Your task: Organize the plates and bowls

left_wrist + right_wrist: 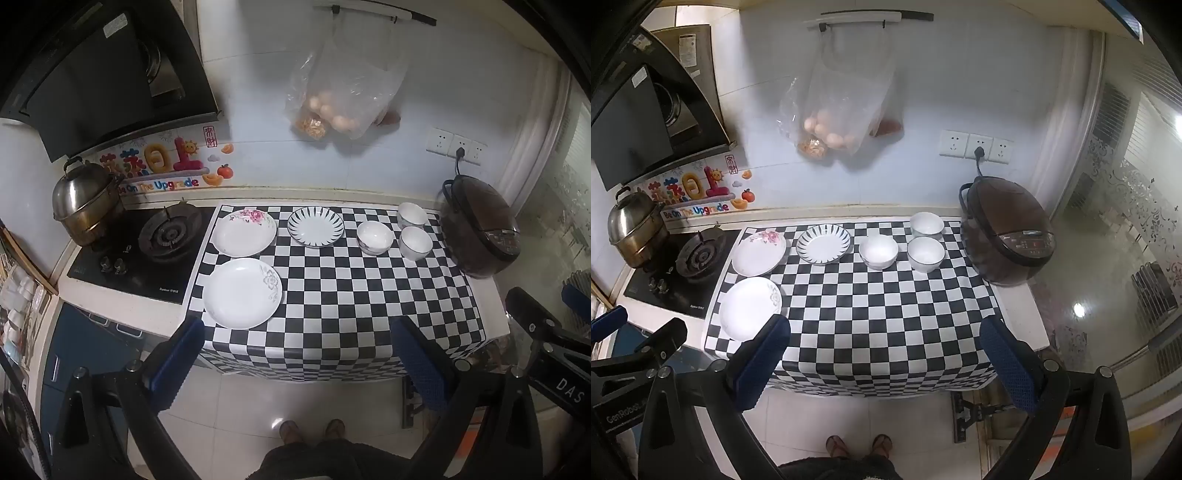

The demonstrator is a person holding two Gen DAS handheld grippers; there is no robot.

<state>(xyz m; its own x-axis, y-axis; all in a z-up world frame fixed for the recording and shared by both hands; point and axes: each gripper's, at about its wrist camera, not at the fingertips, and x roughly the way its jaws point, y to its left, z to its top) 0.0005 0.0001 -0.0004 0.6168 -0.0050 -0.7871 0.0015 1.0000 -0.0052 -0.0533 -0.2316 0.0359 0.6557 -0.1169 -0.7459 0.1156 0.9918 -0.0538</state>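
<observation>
Three plates lie on the checkered counter cloth (332, 295): a white plate with a grey flower (242, 292) at the front left, a pink-flower plate (244, 232) behind it, and a striped-rim plate (316, 226) in the middle. Three white bowls (375, 237) (415, 243) (412, 215) stand to the right. The same plates (750, 308) (759, 252) (823, 244) and bowls (878, 252) (925, 254) (926, 223) show in the right wrist view. My left gripper (295, 339) and right gripper (884, 341) are open and empty, held high in front of the counter.
A brown rice cooker (476, 229) stands at the counter's right end. A gas hob (166, 234) with a steel steamer pot (86, 205) lies to the left. A plastic bag of eggs (340, 96) hangs on the wall. The person's feet (312, 432) are on the tiled floor.
</observation>
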